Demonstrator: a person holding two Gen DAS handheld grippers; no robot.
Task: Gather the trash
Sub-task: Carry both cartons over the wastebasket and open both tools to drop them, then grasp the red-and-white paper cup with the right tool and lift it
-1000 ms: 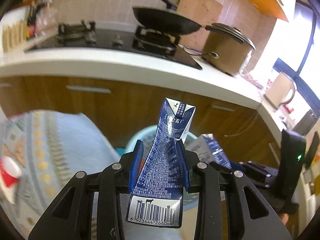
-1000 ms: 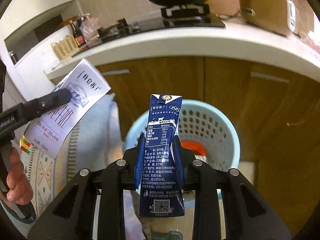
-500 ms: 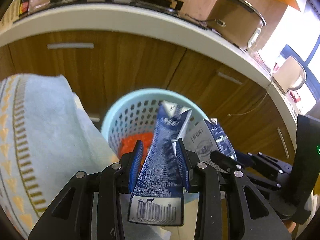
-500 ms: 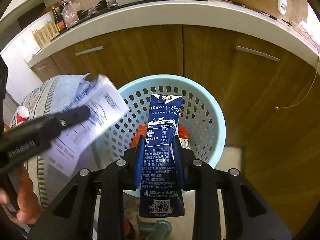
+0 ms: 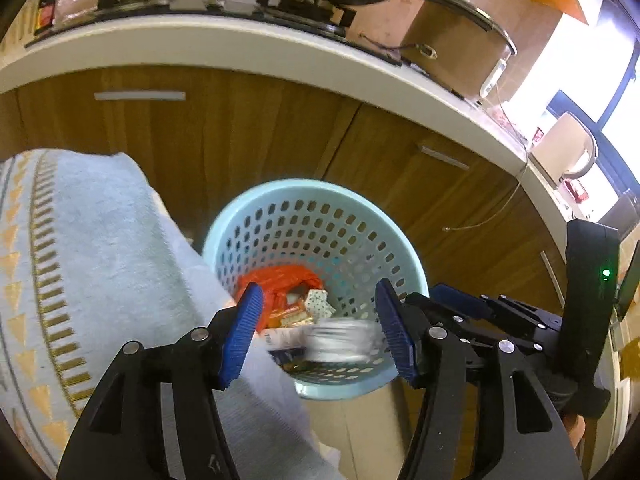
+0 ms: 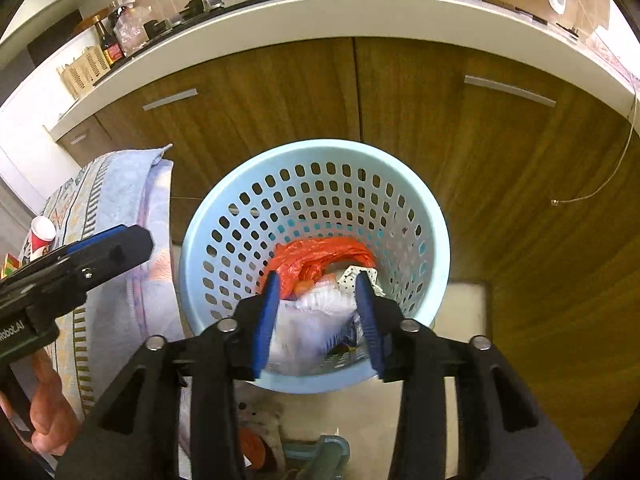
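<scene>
Both milk cartons [image 5: 340,340] [image 6: 312,320] now loose in basket [image 5: 280,192], left tool [image 5: 316,332] and right tool [image 6: 316,316] just opened, empty

Basket [image 6: 434,216] before cabinet doors [image 6: 280,92], towel [image 5: 100,248] left, trash [image 6: 316,264] inside

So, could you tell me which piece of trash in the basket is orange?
The crumpled plastic bag; the blurred cartons before it are white and blue.

Blurred white-and-blue cartons [image 5: 340,340] [image 6: 312,320] in the basket [image 5: 304,192], print unreadable
</scene>
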